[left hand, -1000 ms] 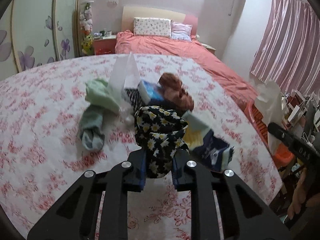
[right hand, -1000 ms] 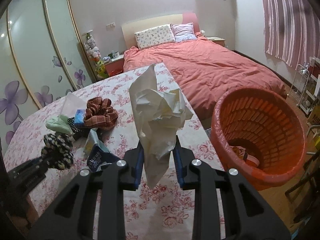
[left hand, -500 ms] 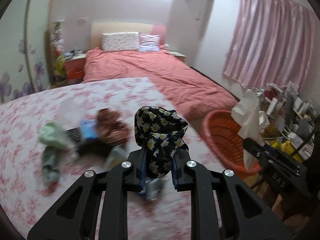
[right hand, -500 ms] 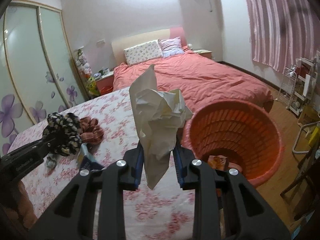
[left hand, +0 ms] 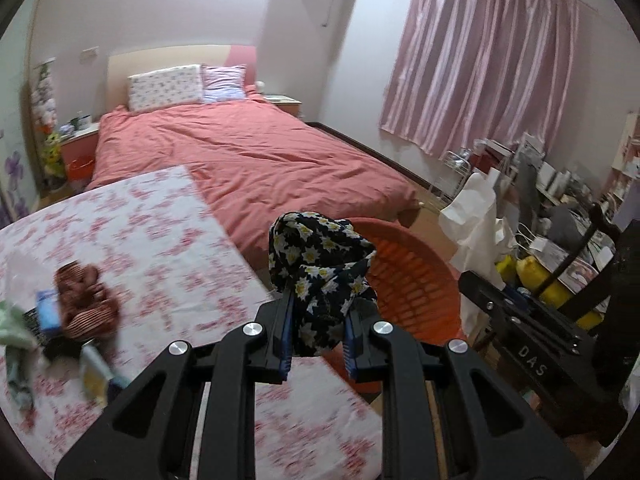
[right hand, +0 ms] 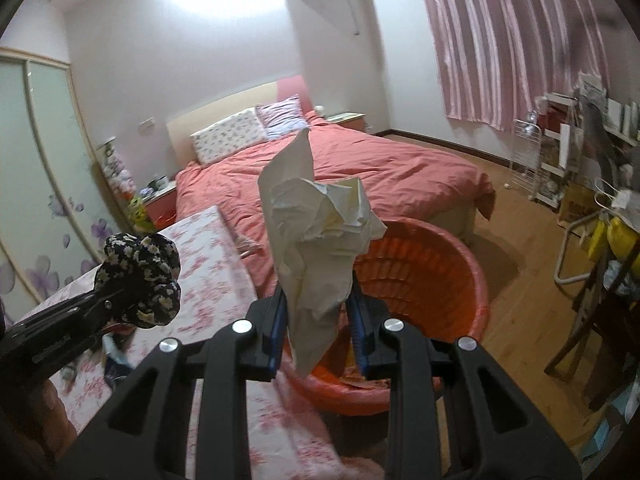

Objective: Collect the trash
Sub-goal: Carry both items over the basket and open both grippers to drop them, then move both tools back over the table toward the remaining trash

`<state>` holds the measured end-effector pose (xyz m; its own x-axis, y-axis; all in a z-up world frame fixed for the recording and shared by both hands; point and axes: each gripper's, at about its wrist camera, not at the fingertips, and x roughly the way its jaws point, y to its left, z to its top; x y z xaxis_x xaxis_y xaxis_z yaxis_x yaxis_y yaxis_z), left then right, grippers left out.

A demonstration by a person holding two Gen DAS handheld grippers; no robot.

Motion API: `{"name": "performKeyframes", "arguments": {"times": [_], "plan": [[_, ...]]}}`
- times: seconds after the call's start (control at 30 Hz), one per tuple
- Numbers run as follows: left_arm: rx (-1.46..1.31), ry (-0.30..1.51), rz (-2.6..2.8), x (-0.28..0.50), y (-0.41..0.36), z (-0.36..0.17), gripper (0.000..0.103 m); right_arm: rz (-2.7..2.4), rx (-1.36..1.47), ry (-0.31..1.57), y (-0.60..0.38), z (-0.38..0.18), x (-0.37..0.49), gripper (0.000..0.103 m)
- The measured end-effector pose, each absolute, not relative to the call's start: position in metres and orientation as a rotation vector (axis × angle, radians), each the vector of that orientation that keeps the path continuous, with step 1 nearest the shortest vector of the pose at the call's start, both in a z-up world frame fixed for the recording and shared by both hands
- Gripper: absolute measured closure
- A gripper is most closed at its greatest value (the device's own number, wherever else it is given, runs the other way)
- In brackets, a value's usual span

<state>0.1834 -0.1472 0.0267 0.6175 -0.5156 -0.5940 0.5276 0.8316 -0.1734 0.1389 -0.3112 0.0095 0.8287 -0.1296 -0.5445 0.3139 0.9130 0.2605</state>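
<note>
My left gripper [left hand: 316, 336] is shut on a black scrunchie with daisy print [left hand: 320, 264], held in the air at the table's right edge, just left of the orange basket [left hand: 416, 280]. The scrunchie also shows in the right wrist view [right hand: 140, 280]. My right gripper [right hand: 318, 328] is shut on a crumpled white paper [right hand: 320, 236], held above the near rim of the orange basket [right hand: 440, 264]. That paper also shows in the left wrist view [left hand: 476, 224]. Some trash lies at the basket's bottom.
The table with a floral cloth [left hand: 160, 232] holds a brown scrunchie [left hand: 84, 296], a green cloth [left hand: 12, 328] and small packets [left hand: 94, 376] at the left. A red bed [left hand: 248, 160] lies behind. A cluttered shelf and chair [left hand: 580, 256] stand right of the basket.
Both grippers have swung right from over the table toward the orange basket, each still holding its item. The table clutter now lies far left.
</note>
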Motion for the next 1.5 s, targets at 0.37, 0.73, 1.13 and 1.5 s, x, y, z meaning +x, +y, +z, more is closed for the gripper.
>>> {"name": "performKeyframes", "arguments": {"times": [0.37, 0.73, 1.13, 1.5], "plan": [[0.038, 0.72, -0.702, 0.196, -0.194, 0.013, 0.084, -0.277, 0.411, 0.547, -0.352, -0.009, 0.152, 0.075], [0.062, 0.749, -0.74, 0.204, -0.223, 0.002, 0.084, -0.286, 0.44, 0.55, -0.369, -0.019, 0.165, 0.075], [0.086, 0.825, -0.692, 0.219, -0.234, -0.02, 0.059, -0.311, 0.517, 0.561, -0.394, -0.035, 0.18, 0.043], [0.088, 0.805, -0.588, 0.214, -0.2, -0.011, 0.048, -0.34, 0.438, 0.56, -0.374, -0.025, 0.169, 0.041]]}}
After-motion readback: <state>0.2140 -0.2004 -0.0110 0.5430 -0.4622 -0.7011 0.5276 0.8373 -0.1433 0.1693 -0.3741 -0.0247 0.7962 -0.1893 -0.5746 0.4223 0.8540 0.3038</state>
